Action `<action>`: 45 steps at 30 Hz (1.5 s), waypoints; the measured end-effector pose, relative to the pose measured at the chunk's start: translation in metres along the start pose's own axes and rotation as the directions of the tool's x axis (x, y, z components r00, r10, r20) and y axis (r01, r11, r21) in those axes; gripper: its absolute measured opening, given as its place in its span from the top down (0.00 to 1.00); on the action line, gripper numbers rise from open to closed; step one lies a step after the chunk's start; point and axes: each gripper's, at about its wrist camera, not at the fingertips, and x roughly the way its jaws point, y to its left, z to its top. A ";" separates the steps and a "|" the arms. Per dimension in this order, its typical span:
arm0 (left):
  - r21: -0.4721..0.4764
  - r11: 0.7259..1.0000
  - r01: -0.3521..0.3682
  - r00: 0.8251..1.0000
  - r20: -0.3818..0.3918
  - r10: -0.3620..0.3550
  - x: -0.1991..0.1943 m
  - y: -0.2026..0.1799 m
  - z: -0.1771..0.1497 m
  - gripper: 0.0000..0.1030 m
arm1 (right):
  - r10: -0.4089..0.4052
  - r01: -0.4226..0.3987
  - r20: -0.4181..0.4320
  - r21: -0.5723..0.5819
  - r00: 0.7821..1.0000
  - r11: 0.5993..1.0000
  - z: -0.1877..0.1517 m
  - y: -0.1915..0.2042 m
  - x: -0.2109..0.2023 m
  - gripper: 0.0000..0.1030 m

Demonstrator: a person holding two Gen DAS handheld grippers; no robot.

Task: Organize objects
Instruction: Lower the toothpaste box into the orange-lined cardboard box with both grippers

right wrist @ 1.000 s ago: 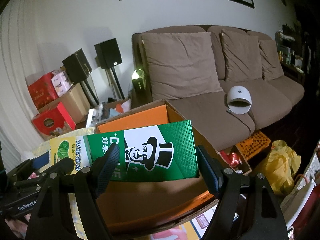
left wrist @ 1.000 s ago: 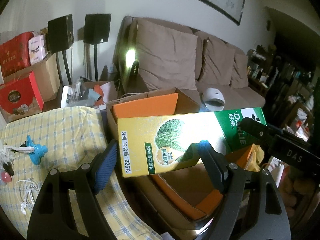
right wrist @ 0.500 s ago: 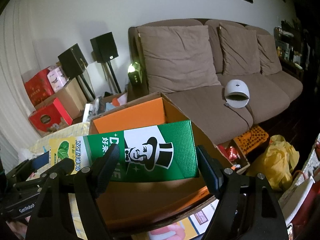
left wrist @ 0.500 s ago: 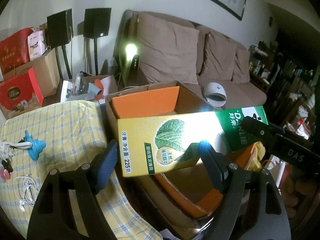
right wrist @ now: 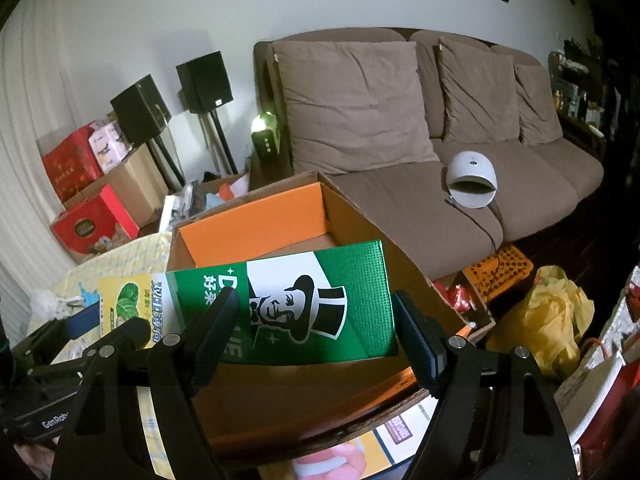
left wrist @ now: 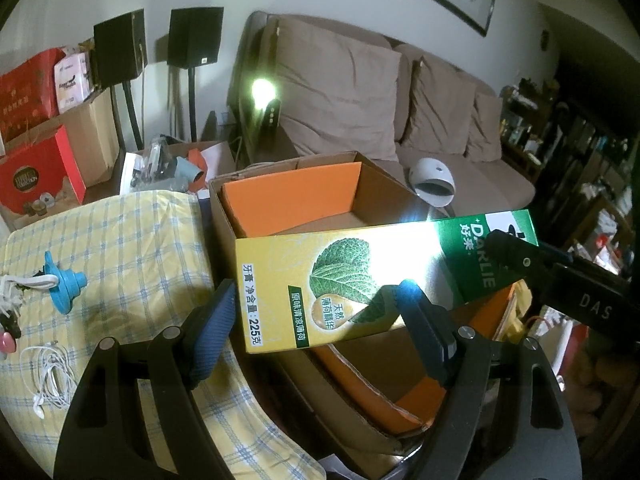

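Toothpaste box: held in the air over the open cardboard carton, yellow end at the left, green end at the right.
Left of the carton: a table under a yellow checked cloth, with a blue plastic piece and white earphones lying on it.
Behind: red gift boxes, two black speakers on stands, a brown sofa with a white domed device on its seat.
Right, on the floor: a yellow bag beside the carton.
In the way: nothing lies between the box and the carton's mouth; the carton's orange-lined flaps stand up around it.
Long axis: runs left to right, roughly level, the right end a little higher in the left wrist view; printed face toward the cameras.
Left gripper: pointing down and forward, its fingers spread wide around the yellow end; pad contact cannot be made out.
Right gripper: same downward tilt, its fingers wide around the green end, with the same doubt about contact.
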 end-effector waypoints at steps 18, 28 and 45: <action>0.023 0.999 0.029 1.000 -0.012 -0.029 0.003 -0.022 0.004 0.24 | -0.034 0.034 0.017 0.007 0.999 0.999 0.001 -0.016 -0.008 0.23; 0.053 0.998 0.039 0.999 -0.028 -0.038 0.009 -0.041 0.006 0.24 | -0.057 0.056 0.017 0.043 0.998 0.997 -0.001 -0.037 -0.013 0.23; 0.078 0.995 0.070 0.994 -0.089 -0.063 0.013 -0.052 -0.002 0.24 | -0.078 0.078 0.004 0.080 0.997 0.994 -0.004 -0.052 -0.013 0.22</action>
